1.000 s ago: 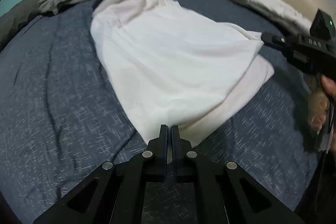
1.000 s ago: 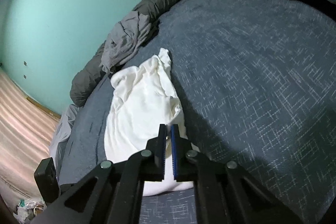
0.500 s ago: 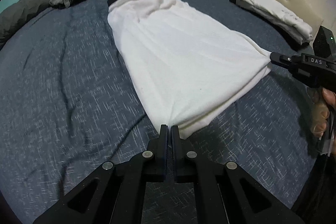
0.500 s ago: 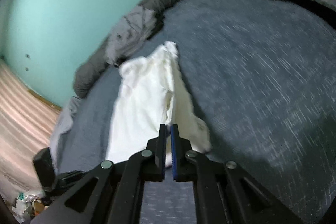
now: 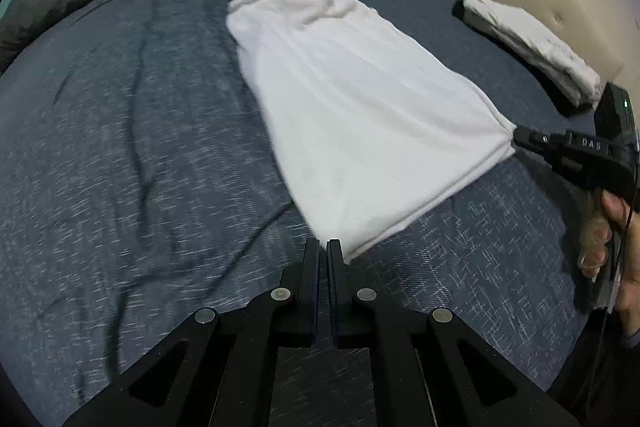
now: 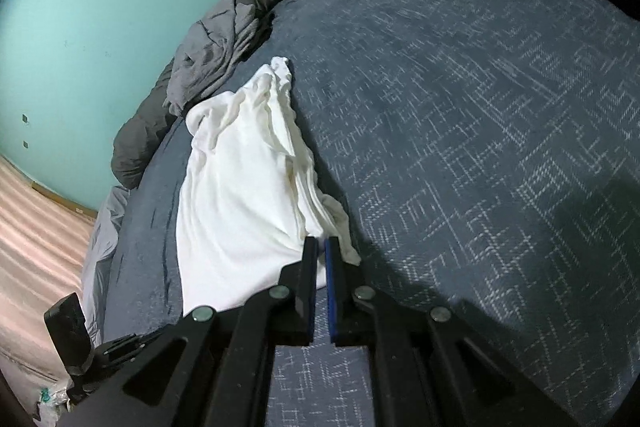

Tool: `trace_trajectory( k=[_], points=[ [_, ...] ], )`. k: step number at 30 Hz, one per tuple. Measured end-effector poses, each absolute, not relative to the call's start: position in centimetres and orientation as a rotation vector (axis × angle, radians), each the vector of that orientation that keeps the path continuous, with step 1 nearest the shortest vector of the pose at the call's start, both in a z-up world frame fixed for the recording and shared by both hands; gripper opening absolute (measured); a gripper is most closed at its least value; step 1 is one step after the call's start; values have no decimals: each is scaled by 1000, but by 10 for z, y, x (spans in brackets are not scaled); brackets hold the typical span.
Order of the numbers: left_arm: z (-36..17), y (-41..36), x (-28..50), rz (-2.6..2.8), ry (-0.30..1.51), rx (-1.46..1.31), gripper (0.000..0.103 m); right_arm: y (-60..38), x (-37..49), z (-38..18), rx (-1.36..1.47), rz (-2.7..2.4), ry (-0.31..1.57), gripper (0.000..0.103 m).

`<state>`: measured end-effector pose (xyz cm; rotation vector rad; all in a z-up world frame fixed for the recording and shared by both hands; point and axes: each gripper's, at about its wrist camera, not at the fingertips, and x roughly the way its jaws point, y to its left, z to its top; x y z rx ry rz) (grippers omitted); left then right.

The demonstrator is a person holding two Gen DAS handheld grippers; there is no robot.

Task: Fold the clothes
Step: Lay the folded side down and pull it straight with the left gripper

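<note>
A white garment [image 5: 360,115] lies stretched flat on the blue bed [image 5: 120,147], its two near corners pinched in the closed jaws of the left gripper [image 5: 323,247] and right gripper [image 6: 321,245].

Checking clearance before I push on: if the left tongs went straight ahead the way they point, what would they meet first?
The left tongs are already shut on a corner of the white garment; going on, they would likely just run into more of it on the blue bedspread.

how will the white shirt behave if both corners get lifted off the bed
The white shirt looks thin and already wrinkles, so it will likely sag between the left gripper and the right gripper. It probably weighs little and drags on the blue bedspread.
</note>
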<state>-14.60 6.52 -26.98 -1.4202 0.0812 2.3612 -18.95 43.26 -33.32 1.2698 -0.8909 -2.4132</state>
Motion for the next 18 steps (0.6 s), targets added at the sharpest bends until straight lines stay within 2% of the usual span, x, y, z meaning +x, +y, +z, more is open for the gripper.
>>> trace_trajectory(
  k=[4, 7, 14, 18],
  points=[
    [-274, 65, -150, 2333, 45, -1454, 6, 434, -189, -333, 1267, -2418, -901, 4],
    [-279, 70, -157, 2335, 8, -1457, 16, 435, -190, -337, 1278, -2412, -920, 4],
    [-306, 87, -163, 2261, 52, -1538, 17, 447, -189, -342, 1295, -2442, -970, 4],
    [-296, 76, -163, 2311, -31, -1482, 17, 450, -188, -327, 1164, -2438, -985, 5]
  ],
)
